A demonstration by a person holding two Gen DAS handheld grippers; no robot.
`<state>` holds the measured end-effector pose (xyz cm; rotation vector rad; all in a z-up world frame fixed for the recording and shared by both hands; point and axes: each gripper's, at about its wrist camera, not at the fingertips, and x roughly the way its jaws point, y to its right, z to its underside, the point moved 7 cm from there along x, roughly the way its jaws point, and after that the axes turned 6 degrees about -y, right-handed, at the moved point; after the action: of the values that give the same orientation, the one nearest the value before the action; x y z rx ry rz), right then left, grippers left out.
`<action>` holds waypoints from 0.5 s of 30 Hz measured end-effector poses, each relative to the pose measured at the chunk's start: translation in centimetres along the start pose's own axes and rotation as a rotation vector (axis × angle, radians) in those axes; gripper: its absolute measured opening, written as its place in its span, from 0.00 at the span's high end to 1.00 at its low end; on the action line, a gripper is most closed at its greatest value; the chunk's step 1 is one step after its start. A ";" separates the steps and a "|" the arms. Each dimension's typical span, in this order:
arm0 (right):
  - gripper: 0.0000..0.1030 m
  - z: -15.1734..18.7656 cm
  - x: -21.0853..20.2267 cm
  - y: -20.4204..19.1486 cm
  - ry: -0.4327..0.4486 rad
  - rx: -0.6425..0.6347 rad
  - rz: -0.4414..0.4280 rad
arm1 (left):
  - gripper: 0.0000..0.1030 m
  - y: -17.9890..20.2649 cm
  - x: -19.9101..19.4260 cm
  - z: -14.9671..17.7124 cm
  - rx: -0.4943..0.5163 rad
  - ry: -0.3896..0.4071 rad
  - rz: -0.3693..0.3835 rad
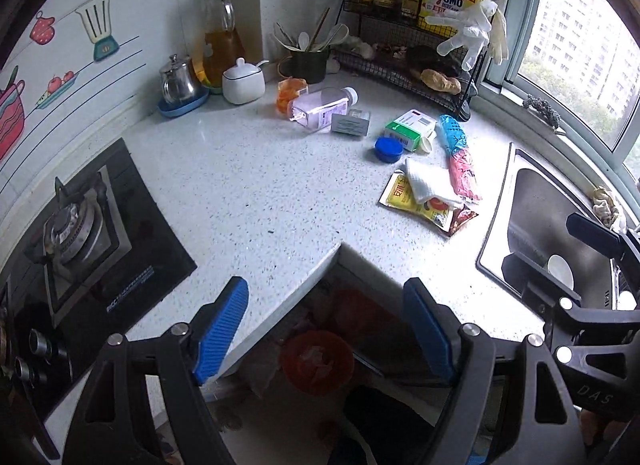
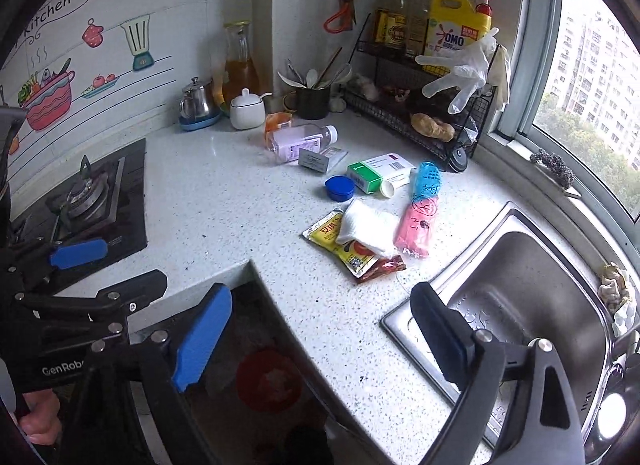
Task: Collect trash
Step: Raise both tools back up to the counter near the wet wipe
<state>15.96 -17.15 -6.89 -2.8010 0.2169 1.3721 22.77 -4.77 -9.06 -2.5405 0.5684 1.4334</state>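
Trash lies on the speckled counter (image 1: 248,193): a clear plastic bottle (image 1: 320,107) on its side, a green and white carton (image 1: 408,129), a blue lid (image 1: 389,149), a white tissue (image 1: 430,185) on a yellow sauce packet (image 1: 416,201), and a blue and pink roll of bags (image 1: 460,157). The same items show in the right wrist view: bottle (image 2: 300,141), carton (image 2: 378,173), lid (image 2: 339,188), tissue (image 2: 366,231), packet (image 2: 344,249), roll (image 2: 422,213). A red bin (image 1: 316,361) stands on the floor below the counter corner. My left gripper (image 1: 326,329) is open and empty above it. My right gripper (image 2: 320,337) is open and empty over the counter's front edge.
A gas stove (image 1: 76,233) sits at the left and a steel sink (image 2: 528,305) at the right. A wire rack (image 1: 404,61) with bottles and a glove, a utensil cup (image 1: 308,61), a sugar pot (image 1: 243,83) and an oil jar (image 1: 220,41) stand along the back wall.
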 end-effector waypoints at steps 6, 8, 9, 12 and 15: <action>0.12 -2.3 4.1 2.1 -0.057 0.025 0.007 | 0.25 0.6 4.3 -3.6 0.017 -0.058 0.012; 0.12 -3.0 5.6 2.7 -0.082 0.023 0.012 | 0.25 0.7 6.0 -4.6 0.019 -0.081 0.013; 0.12 -3.2 6.4 3.1 -0.097 0.026 0.009 | 0.25 0.7 6.8 -5.1 0.016 -0.093 0.015; 0.12 -4.0 8.8 3.8 -0.134 0.022 0.005 | 0.25 0.7 9.2 -6.4 0.011 -0.122 0.008; 0.12 -4.4 11.4 4.1 -0.183 0.017 -0.009 | 0.25 0.6 11.3 -7.5 0.007 -0.143 -0.009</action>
<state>25.84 -22.90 -12.97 -2.6380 0.2108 1.6046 33.74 -10.50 -14.74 -2.4070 0.5364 1.5914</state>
